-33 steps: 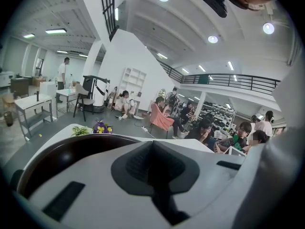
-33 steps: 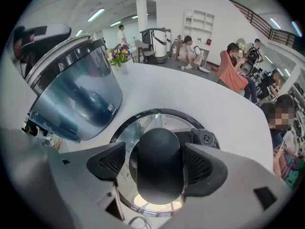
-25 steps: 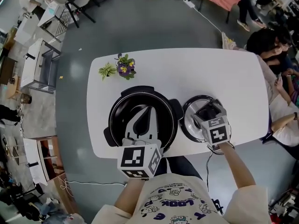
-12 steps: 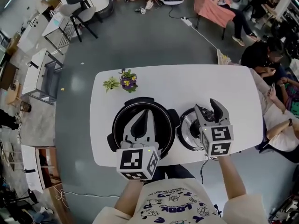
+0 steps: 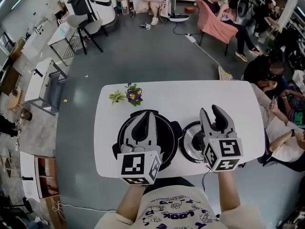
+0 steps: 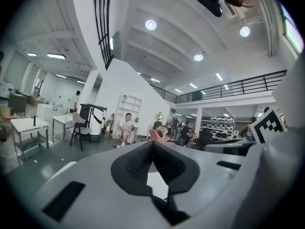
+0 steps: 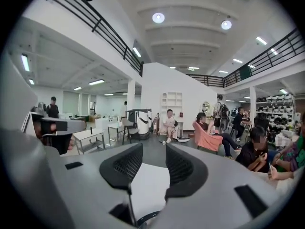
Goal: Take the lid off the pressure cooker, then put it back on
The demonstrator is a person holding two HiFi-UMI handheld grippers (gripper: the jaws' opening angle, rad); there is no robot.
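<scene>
Left gripper is held above the open pressure cooker, jaws pressed together, nothing gripped. Right gripper is held above the lid, which lies on the table just beside the cooker. Its jaws have just been closing to a narrow gap, with nothing between them. The lid is judged to be parked below the right gripper so it can be regrasped for refitting.

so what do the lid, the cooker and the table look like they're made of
Lid: looks like polished metal, probably steel. It is silvery with bright glints inside a dark rim.
Cooker: black and slightly glossy, either coated metal or plastic. The look leaves it open.
Table: smooth, even white top with little shine, likely laminate or painted board.
</scene>
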